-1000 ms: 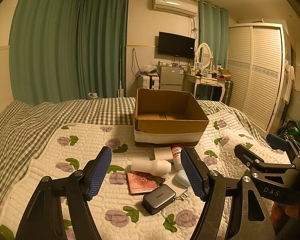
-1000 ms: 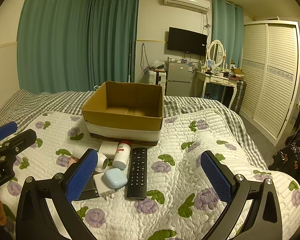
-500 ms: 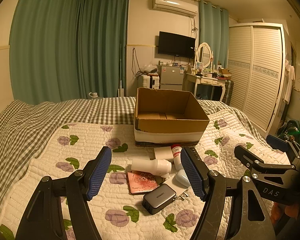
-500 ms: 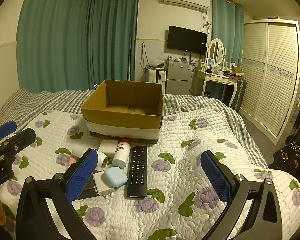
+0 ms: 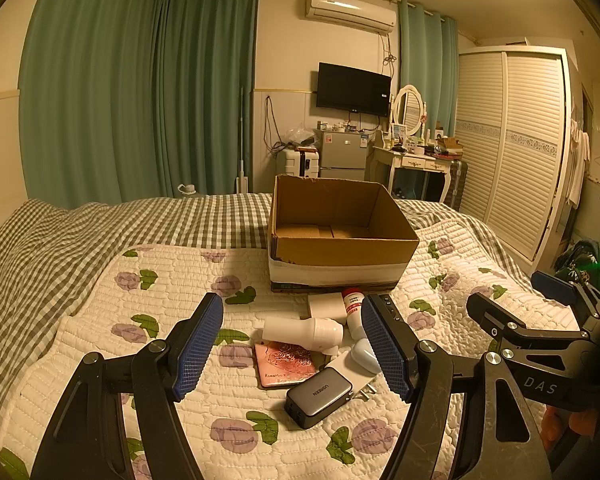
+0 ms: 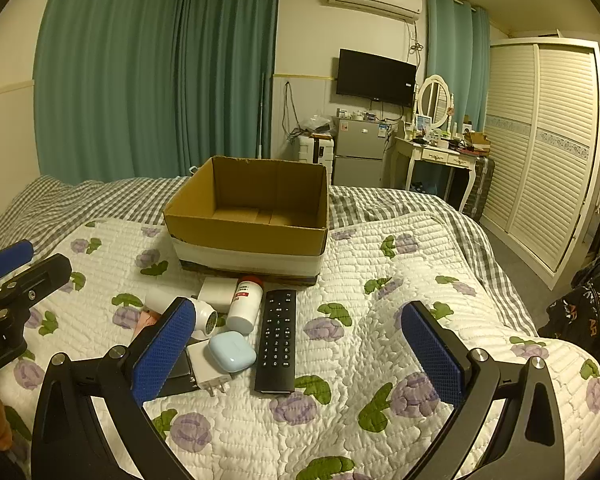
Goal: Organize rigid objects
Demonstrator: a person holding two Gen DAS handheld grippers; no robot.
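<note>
1. Where the quilt (image 6: pixel 380 360) lies nearest the cameras, a grey charger (image 5: pixel 319 394) sits closest, touching a pink booklet (image 5: pixel 285 365) and a white plug adapter (image 6: pixel 206 365).
2. Just beyond lie a pale blue earbud case (image 6: pixel 232 351) and a black remote (image 6: pixel 277 338), side by side.
3. Farther on, a white cylinder device (image 5: pixel 302 330), a red-capped pill bottle (image 6: pixel 245 304) and a white block (image 6: pixel 218 290) crowd together before the box.
4. The open cardboard box (image 6: pixel 252 240) stands behind them with nothing visible inside.
5. The left gripper (image 5: pixel 292 350) hovers above the clutter, fingers spread wide, gripping nothing.
6. The right gripper (image 6: pixel 296 354) is likewise spread wide and touches nothing.
</note>
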